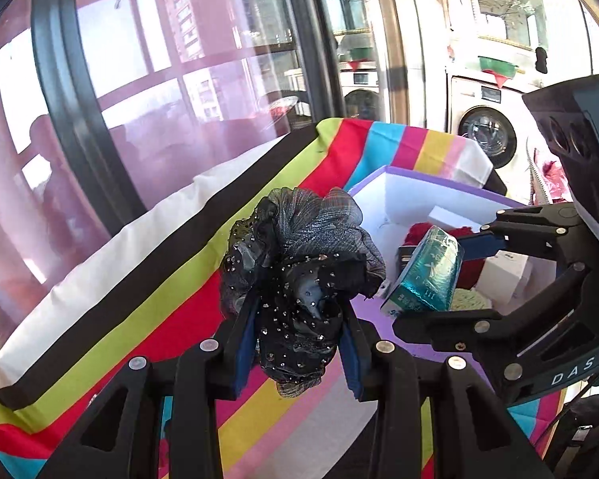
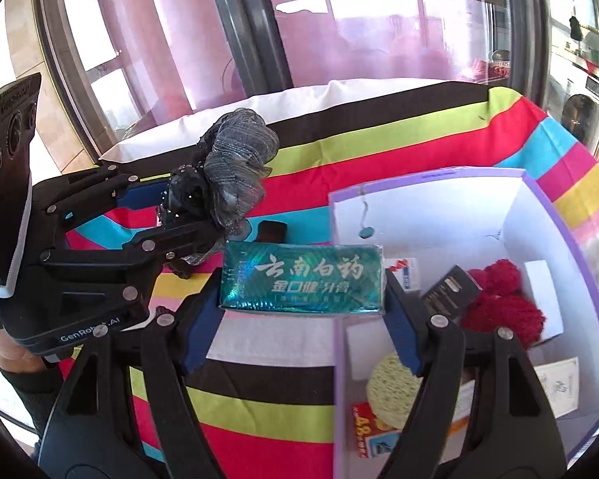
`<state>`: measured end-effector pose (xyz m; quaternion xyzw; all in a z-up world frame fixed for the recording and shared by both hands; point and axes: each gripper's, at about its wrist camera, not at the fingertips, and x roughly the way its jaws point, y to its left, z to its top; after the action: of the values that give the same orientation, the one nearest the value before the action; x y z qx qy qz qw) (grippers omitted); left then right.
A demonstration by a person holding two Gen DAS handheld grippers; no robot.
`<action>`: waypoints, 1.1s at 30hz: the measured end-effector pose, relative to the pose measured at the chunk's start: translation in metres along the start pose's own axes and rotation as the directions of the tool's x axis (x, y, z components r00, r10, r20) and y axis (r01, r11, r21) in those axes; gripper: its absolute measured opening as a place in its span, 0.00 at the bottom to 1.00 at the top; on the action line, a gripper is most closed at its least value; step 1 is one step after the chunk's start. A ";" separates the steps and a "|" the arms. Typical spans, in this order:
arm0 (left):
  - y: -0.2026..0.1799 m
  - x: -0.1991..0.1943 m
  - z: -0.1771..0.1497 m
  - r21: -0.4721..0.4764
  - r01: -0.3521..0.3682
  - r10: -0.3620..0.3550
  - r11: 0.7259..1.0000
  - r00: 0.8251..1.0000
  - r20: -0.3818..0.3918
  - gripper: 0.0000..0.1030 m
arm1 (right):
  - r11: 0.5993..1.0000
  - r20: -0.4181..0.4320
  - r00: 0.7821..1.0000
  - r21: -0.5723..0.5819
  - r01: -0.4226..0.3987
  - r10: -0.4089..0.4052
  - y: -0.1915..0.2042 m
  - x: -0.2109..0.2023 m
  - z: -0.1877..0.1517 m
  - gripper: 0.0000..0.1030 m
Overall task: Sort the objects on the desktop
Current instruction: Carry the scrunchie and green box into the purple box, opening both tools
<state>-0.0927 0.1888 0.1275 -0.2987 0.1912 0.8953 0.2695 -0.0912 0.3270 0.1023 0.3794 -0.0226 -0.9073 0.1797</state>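
Room: glass doors with dark frames stand behind a table; a washing machine (image 1: 486, 135) shows at the far right.
Table: covered by a striped cloth (image 2: 379, 147) in white, black, lime, red, blue, pink and yellow.
Storage box: a purple-edged white box (image 2: 555, 215) sits open on the cloth, toward the right side. Inside lie a red pompom (image 2: 503, 303), a pale green knitted round (image 2: 391, 391), a small dark box (image 2: 451, 291) and some white cartons and cards.
Toothpaste box: a shiny teal carton (image 2: 301, 281) with white Chinese lettering, held in the air over the near left edge of the storage box. In the right wrist view its long axis runs side to side, lettering upright; from the left wrist view it tilts, one end up.
Hair scrunchie: black and grey gauze with sparkles (image 1: 295, 275), held above the cloth, just left of the storage box.
Right tongs (image 2: 301, 307): spread fairly wide, blue pads pressing the carton's two short ends.
Left tongs (image 1: 299, 339): drawn narrow, pads squeezing the bunched scrunchie.
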 end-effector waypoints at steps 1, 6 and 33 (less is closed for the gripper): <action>-0.008 -0.001 0.001 0.012 0.018 -0.018 1.000 1.000 0.012 0.36 | 1.000 0.005 1.000 -0.002 0.022 -0.022 -0.007 -0.006 -0.004 0.73; -0.043 0.003 0.007 0.016 0.127 -0.128 0.992 0.988 0.089 0.36 | 0.992 0.024 0.992 0.026 0.123 -0.124 -0.044 -0.029 -0.024 0.73; -0.077 0.019 0.010 -0.010 0.318 -0.312 0.948 0.934 0.176 0.67 | 0.941 0.005 0.957 0.184 0.283 -0.289 -0.120 -0.040 -0.076 0.88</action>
<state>-0.0637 0.2610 0.1085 -0.2521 0.0997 0.8665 0.4192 -0.0491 0.4606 0.0539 0.3788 -0.0529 -0.9239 0.0104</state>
